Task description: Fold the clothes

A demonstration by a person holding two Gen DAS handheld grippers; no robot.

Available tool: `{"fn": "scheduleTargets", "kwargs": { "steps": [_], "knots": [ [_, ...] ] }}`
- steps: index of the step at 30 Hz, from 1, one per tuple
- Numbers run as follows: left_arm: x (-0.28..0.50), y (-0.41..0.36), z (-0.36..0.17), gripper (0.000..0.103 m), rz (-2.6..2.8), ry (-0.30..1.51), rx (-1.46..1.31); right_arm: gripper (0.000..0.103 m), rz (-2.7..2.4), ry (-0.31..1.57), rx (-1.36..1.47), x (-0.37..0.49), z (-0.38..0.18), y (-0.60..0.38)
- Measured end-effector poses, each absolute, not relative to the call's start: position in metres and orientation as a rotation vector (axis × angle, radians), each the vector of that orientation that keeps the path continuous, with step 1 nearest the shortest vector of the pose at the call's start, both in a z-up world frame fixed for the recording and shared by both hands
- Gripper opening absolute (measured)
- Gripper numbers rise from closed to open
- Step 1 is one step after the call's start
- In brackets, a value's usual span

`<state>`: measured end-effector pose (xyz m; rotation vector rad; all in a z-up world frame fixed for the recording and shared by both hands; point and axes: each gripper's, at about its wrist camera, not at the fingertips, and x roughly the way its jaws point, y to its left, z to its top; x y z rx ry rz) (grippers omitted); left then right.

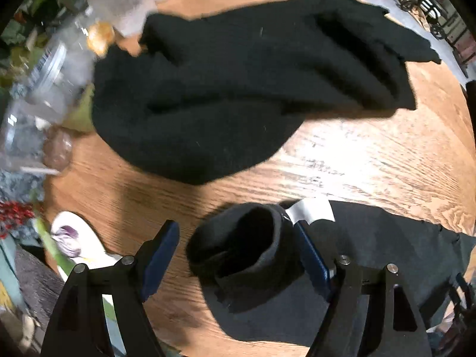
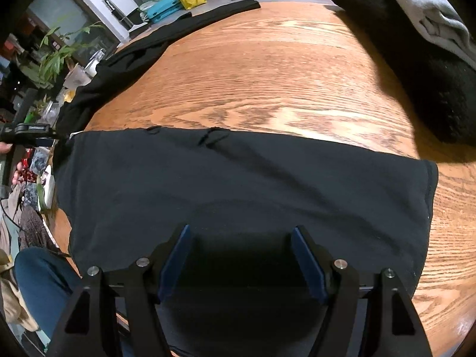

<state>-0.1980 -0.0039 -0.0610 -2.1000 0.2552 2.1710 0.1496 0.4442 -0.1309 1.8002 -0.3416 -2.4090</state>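
Hovering with jaws spread and nothing pinched, the left claw (image 1: 238, 255) straddles the cuff (image 1: 241, 247) of a dark shirt (image 2: 238, 184) lying flat on the worktop (image 2: 267, 68). The right claw (image 2: 241, 258) hangs over the same shirt's near edge, jaws apart, gripping nothing. Judging by the tidy straight far edge, the shirt looks partly folded, with the cuff end not yet tucked in. Beyond the shirt, a black fleece (image 1: 238, 89) lies rumpled, apparently unfolded. Farther right of the shirt sit a grey garment (image 2: 428, 15) and more dark cloth, both cut off. Blurred jars (image 1: 53, 68) left of the fleece are hard to identify.
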Motion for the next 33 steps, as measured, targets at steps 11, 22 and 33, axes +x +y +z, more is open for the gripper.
{"fn": "scheduleTargets", "kwargs": {
  "steps": [11, 22, 33],
  "knots": [
    [-0.192, -0.096, -0.044, 0.002, 2.349, -0.260, -2.024, 0.074, -2.423, -0.350, 1.817, 0.152, -0.128, 0.450],
    [-0.156, -0.120, -0.026, 0.076, 2.398, -0.303, -2.010, 0.074, -2.424, -0.335, 1.814, 0.156, -0.128, 0.454],
    [-0.045, -0.062, -0.079, 0.077, 2.046, -0.077, -2.120, 0.077, -2.405, -0.322, 1.853, 0.163, -0.135, 0.457]
  ]
}}
